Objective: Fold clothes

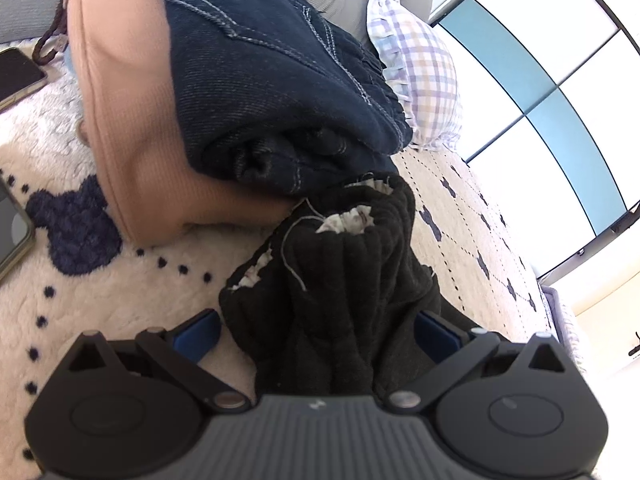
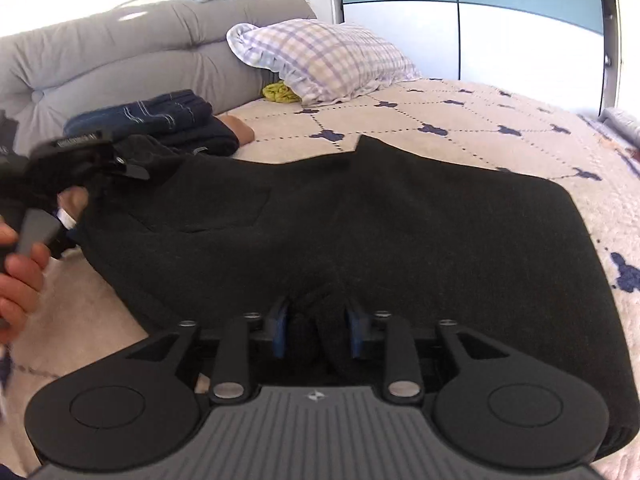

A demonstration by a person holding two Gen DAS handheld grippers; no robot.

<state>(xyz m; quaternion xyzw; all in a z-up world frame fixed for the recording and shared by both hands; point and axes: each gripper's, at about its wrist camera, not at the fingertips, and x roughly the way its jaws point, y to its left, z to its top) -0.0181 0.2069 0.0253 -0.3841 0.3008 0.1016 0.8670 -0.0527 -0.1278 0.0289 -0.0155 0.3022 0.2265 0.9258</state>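
A: What is lying on the bed (image 2: 460, 120) and why is it spread out like that?

B: The black garment (image 2: 360, 216) is lying flat across the quilt, filling the middle of the right wrist view, so that it can be folded. Beyond it, toward eleven o'clock, the dark jeans (image 2: 160, 118) are sitting folded on a peach top (image 1: 132, 120), apparently a pile of finished pieces kept clear of the working area.

A: And the checked pillow (image 2: 328, 60)?

B: It is resting at twelve o'clock against the grey headboard (image 2: 120, 52), out of the way.

A: What is the right gripper (image 2: 318, 332) doing?

B: It is sitting at six o'clock on the near hem, its blue fingers (image 2: 279, 330) partly open with a pucker of black cloth between them; I judge the grip loose rather than clamped.

A: And the left gripper (image 1: 316, 332)?

B: Its fingers (image 1: 200, 330) are standing wide on either side of a bunched corner of the garment, showing a pale lining, not pressing it. It is at nine o'clock in the right view, a hand (image 2: 16, 272) around its handle, probably placing that corner
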